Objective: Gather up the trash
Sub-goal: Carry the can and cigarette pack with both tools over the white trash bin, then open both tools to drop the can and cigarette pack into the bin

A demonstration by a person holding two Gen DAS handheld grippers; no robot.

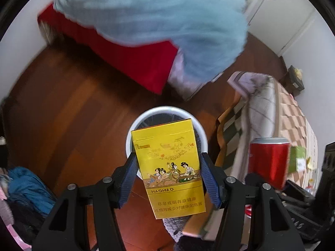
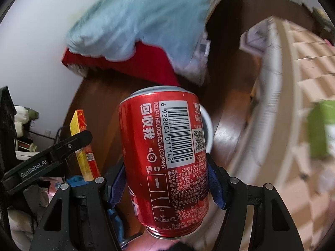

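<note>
Now the left gripper [image 1: 168,179] clamps a yellow cigarette pack [image 1: 170,167] upright, directly over the white bin [image 1: 134,125]; the right gripper [image 2: 167,179] clutches a red can [image 2: 165,161] beside the bin, farther off.

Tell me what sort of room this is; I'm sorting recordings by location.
Most likely a bedroom in a home. A bed with a checkered cover stands on the right, a light blue blanket lies over red bedding, and a white wastebasket sits on the wooden floor.
</note>
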